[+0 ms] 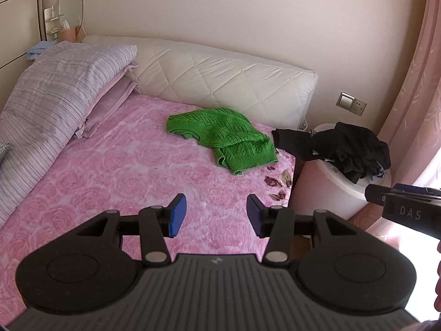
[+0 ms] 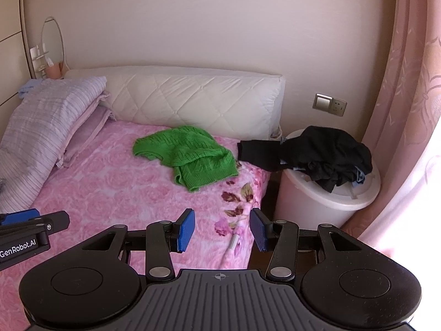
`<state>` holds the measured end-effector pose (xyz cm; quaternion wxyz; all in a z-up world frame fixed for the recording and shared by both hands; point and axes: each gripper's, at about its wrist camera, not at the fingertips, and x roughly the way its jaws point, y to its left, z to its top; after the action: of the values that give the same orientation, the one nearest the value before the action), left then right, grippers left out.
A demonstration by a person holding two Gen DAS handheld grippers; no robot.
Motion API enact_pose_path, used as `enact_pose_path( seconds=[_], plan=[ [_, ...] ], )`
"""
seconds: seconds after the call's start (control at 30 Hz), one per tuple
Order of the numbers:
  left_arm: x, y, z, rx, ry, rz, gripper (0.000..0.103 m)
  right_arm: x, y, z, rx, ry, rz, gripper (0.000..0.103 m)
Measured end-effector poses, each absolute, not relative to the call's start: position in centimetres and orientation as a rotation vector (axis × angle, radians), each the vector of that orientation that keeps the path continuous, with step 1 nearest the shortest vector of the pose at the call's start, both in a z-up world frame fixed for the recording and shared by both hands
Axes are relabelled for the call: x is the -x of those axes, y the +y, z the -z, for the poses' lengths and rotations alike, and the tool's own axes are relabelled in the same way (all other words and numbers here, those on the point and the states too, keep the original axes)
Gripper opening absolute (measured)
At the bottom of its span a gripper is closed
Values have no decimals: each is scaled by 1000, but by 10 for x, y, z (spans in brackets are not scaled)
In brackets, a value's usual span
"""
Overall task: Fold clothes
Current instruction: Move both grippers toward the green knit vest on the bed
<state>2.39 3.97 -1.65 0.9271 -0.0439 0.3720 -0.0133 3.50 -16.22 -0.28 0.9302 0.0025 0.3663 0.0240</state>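
Green knitted sweater (image 1: 220, 138) is seen lying crumpled on the pink rose-patterned blanket (image 1: 110, 171) that covers the bed, toward the far right part of the bed and just in front of the white quilted headboard cushion (image 1: 220, 80). It is touched by neither of the tongs. Black clothes (image 1: 347, 146) are heaped on the lid of a white round bin (image 1: 325, 195) that stands beside the bed near the pink curtain (image 1: 413, 96), and one black piece is stretched from the heap across to the edge of the bed, close to the hem of the sweater. Striped lilac pillows and bedding (image 1: 55, 88) are stacked along the left side of the bed. The left tongs (image 1: 216, 215) are held above the blanket with the blue pads (image 1: 177, 215) spread apart, and nothing is held between them. The right tongs (image 2: 222, 230) are likewise held spread and empty, over the near right corner of the bed where darker flowers are printed on the blanket. Each of the tongs is caught at the edge of the other's view, so the two are shown side by side and well apart from the sweater. A wall switch and socket (image 2: 329, 104) are mounted above the bin.
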Motion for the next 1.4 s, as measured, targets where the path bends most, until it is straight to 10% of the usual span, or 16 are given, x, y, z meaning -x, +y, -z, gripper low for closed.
enact_pose_path(
  seconds=[1.4],
  plan=[
    [-208,18,69,122,911,-59,44,-228,-194,64,23,884,-163,48]
  ],
)
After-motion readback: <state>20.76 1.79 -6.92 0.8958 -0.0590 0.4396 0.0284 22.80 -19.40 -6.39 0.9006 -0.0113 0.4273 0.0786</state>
